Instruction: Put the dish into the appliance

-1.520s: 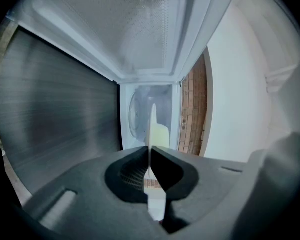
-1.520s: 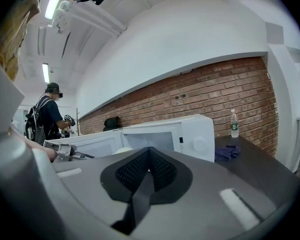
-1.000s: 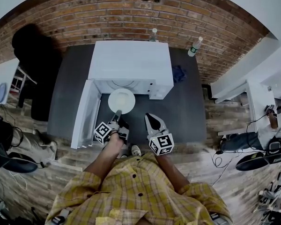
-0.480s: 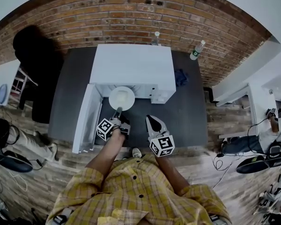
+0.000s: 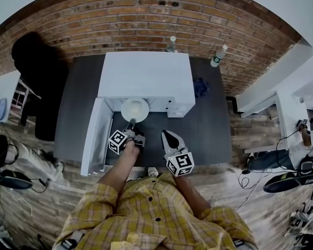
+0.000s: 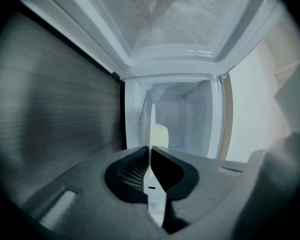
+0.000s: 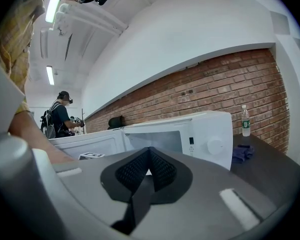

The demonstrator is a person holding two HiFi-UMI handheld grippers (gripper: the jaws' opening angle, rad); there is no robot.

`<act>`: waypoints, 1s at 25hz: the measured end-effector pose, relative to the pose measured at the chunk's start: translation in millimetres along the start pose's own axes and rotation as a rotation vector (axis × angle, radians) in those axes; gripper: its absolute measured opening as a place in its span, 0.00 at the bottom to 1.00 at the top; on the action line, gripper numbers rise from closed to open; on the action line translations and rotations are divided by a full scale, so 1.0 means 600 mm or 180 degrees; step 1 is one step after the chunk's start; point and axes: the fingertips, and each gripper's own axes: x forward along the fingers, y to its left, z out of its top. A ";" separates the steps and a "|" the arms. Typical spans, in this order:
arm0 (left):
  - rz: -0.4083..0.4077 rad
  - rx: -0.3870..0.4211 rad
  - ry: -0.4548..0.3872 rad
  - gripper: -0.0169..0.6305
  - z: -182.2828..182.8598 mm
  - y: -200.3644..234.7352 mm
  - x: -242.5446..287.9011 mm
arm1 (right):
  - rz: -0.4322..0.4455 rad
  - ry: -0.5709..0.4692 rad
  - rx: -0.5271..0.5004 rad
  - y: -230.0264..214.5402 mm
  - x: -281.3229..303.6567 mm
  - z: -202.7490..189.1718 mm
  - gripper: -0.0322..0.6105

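A round white dish (image 5: 134, 109) sits at the mouth of the white microwave (image 5: 146, 77), whose door (image 5: 93, 136) hangs open to the left. My left gripper (image 5: 131, 124) is shut on the dish's near rim. In the left gripper view the dish (image 6: 152, 134) shows edge-on between the closed jaws, pointing into the white cavity (image 6: 177, 119). My right gripper (image 5: 168, 137) hovers to the right above the dark table, shut and holding nothing; in its own view the jaws meet (image 7: 149, 160) with the microwave (image 7: 190, 134) beyond.
The microwave stands on a dark grey table (image 5: 208, 124) against a brick wall. Two water bottles (image 5: 217, 52) stand at the table's back edge and a blue cloth (image 5: 200, 85) lies right of the microwave. Another person (image 7: 60, 116) stands far off.
The left gripper has carried the dish a little farther toward the microwave opening. The right gripper has barely moved.
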 end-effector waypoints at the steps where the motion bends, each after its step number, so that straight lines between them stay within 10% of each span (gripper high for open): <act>1: 0.0016 0.0004 -0.0005 0.05 0.002 0.002 0.004 | 0.0005 0.0005 -0.0006 0.000 0.002 0.000 0.04; 25: 0.0309 -0.0006 0.0066 0.05 0.020 0.025 0.087 | -0.0084 0.0118 0.0024 -0.023 0.020 -0.014 0.04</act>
